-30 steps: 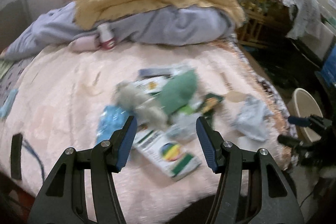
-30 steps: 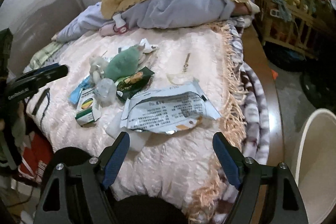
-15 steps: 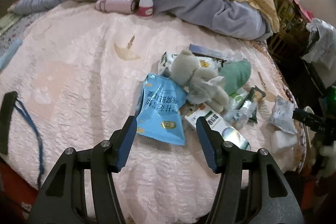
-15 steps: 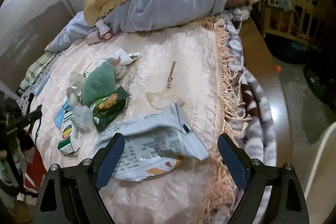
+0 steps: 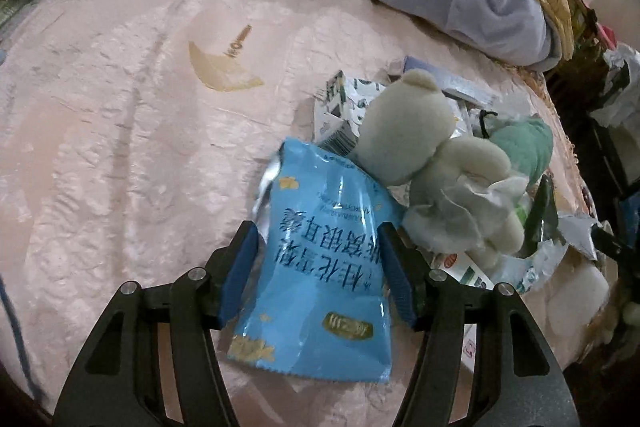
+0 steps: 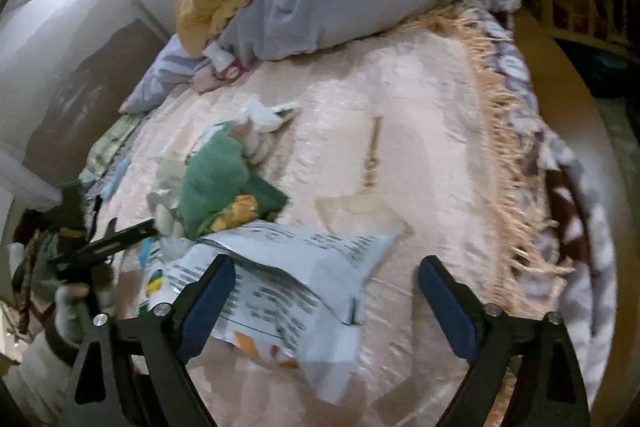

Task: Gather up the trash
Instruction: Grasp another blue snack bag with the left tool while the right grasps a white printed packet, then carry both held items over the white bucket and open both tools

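So everything's piled on a pale pink bedspread (image 5: 120, 147), and I'll place things off the grey teddy bear (image 5: 432, 155) in the middle of the mess. The blue snack packet (image 5: 320, 259) lies flat just left of and below the bear, its top corner tucked against the bear's head. The left gripper (image 5: 316, 271) straddles the packet's middle, one blue pad at each side edge; the jaws are about half open and opening a bit, and I can't tell if the pads actually touch the foil. A crushed milk carton (image 5: 340, 107) sits right behind the bear, and a green plush (image 5: 524, 147) is just to its right.

The white chip bag (image 6: 288, 279) lies below the green plush (image 6: 212, 183) on the right wrist view. The right gripper (image 6: 324, 299) is wide but closing, the left pad right over the bag's edge, the right pad well clear over bare bedspread (image 6: 420, 155). Nothing gripped.
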`<state>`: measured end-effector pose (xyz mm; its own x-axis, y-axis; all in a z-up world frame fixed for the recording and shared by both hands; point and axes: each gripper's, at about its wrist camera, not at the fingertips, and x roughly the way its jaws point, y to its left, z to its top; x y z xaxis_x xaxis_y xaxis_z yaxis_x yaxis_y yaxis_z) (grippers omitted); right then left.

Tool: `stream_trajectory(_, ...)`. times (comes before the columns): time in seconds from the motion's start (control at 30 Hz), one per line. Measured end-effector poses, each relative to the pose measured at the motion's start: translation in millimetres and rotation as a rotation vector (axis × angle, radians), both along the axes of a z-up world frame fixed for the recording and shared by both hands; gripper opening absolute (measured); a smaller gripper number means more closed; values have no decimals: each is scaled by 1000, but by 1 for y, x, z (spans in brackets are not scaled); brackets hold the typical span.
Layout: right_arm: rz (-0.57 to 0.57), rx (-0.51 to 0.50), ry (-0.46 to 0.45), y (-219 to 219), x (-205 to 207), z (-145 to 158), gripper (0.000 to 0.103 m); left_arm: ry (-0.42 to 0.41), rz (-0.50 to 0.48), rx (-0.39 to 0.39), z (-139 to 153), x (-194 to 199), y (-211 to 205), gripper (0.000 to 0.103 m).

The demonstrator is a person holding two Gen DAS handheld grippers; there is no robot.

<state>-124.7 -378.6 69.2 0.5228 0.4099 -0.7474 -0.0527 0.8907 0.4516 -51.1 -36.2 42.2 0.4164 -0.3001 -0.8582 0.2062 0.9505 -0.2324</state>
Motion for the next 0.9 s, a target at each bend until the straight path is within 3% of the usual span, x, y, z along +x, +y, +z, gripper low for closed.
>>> stream_trajectory(0.07,18,-26,1,8,1,-2,70,-12,-21,18,2,-1,-5,58)
stream_trajectory(0.17,42,-60,-11,16,-3,2,38,-24,-43,10,8,-6,-6,38)
stream_trajectory(0.27,60,-86,-24,20,-12,9,38,-19,-46,-6,15,-13,0,31)
stream_trajectory(0.57,0,-91,-162,8,-53,59,37,-109,4,-42,73,-41,26,31)
stream_trajectory(0.9,-41,-123,-205,-2,-88,80,37,-202,-79,-29,115,-74,-24,31)
